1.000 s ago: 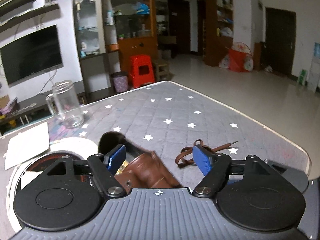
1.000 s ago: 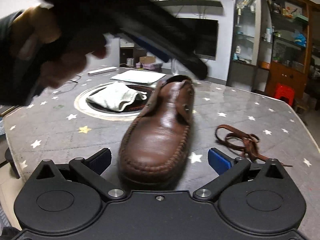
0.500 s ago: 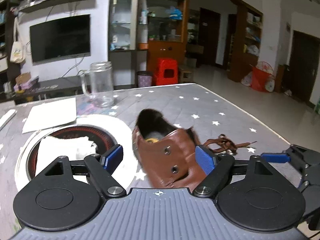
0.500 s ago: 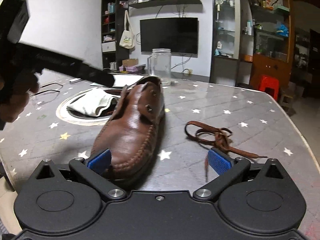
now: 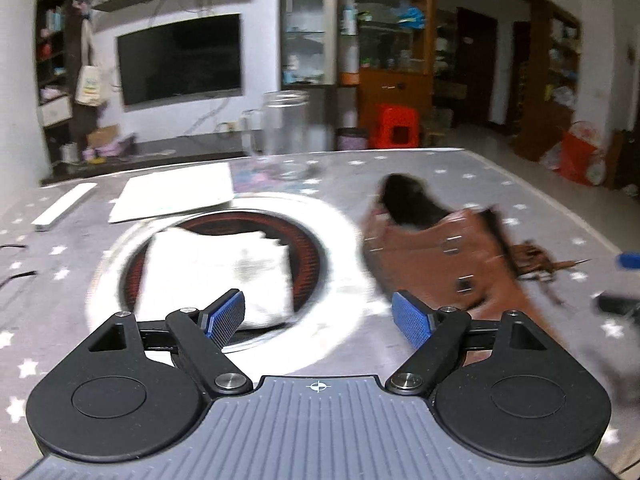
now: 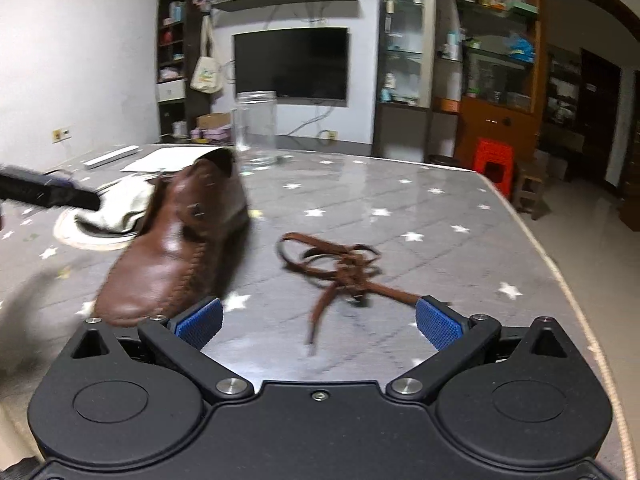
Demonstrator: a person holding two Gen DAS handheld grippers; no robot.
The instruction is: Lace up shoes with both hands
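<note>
On the star-patterned surface (image 6: 400,200) my brown leather shoe (image 6: 180,240) lies unlaced, with its lace (image 6: 344,268) in a loose tangle just beside it. My left claw (image 5: 320,316), its jaws just widened, hangs empty near the shoe; my right claw (image 6: 320,322) gapes empty before the lace. I judge lacing hasn't begun: next I must pinch a lace end.

The left wrist view looks forward and downward along its own claw (image 5: 319,316), low over the worktop (image 5: 460,168), facing the television wall; the right wrist view does likewise from further right, over its claw (image 6: 319,322); both share the brown shoe (image 5: 448,252), the tangled lace (image 6: 344,268), the glass jar (image 6: 256,132) and the white cloth (image 5: 216,268).
</note>
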